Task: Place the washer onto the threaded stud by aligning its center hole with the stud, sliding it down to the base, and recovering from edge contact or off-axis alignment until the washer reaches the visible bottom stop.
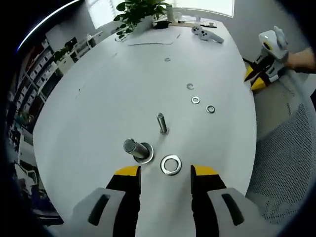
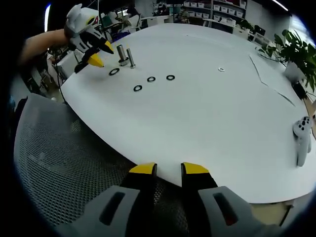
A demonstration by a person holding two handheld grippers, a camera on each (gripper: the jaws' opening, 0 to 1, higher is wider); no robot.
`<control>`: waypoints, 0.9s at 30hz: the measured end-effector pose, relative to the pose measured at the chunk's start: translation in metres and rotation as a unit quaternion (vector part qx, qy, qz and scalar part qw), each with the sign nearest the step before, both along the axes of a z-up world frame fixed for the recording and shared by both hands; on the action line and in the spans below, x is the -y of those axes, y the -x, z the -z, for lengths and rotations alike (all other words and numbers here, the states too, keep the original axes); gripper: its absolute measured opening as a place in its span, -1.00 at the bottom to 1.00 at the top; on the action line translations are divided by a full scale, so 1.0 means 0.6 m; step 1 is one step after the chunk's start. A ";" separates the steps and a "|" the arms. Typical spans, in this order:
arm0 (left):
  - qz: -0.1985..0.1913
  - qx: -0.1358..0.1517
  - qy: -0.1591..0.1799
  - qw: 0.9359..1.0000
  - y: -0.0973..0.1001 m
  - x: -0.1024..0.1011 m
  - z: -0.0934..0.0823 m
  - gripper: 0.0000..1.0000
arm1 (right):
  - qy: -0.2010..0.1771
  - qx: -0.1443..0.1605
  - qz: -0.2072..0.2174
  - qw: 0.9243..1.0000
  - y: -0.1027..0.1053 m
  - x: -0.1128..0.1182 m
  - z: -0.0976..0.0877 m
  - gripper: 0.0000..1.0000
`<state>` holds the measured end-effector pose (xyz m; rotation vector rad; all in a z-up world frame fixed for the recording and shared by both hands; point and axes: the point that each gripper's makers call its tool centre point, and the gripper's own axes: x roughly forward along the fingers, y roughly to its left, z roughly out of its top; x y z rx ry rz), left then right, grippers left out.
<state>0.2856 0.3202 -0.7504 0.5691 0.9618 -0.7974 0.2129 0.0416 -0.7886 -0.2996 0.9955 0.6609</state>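
Observation:
A large steel washer [image 1: 171, 164] lies flat on the white table [image 1: 113, 94], just ahead of my left gripper [image 1: 166, 173], whose yellow-tipped jaws stand open either side of it without touching. To its left a thick threaded stud [image 1: 134, 147] stands with a washer around its base. A thinner stud [image 1: 161, 122] stands a little farther off. In the right gripper view the two studs [image 2: 126, 54] and the washer [image 2: 114, 72] sit far away, beside the left gripper [image 2: 101, 55]. My right gripper [image 2: 168, 169] is open and empty above the table's near edge.
Several small washers [image 1: 195, 100] lie scattered beyond the studs [image 2: 151, 79]. A mesh chair [image 2: 59, 158] sits under the right gripper. A hand [image 1: 301, 59] holds the right gripper [image 1: 254, 79] off the table's edge. Game controllers [image 1: 207, 33] and a potted plant [image 1: 138, 12] stand at the far end.

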 end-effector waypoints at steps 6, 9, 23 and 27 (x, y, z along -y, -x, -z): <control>-0.004 -0.003 0.003 1.000 0.003 -0.001 0.016 -0.21 | 0.000 0.000 0.001 1.000 0.000 0.000 0.000 -0.54; -0.013 -0.006 0.011 1.000 -0.002 0.002 0.024 -0.20 | 0.001 -0.001 0.003 1.000 0.000 0.001 0.000 -0.54; -0.017 -0.035 -0.002 0.999 -0.002 0.007 0.069 -0.22 | 0.001 -0.002 0.006 1.000 0.000 0.002 0.001 -0.54; -0.012 -0.041 -0.008 0.999 0.000 0.009 0.073 -0.23 | 0.000 -0.001 0.006 1.000 0.000 0.002 0.001 -0.54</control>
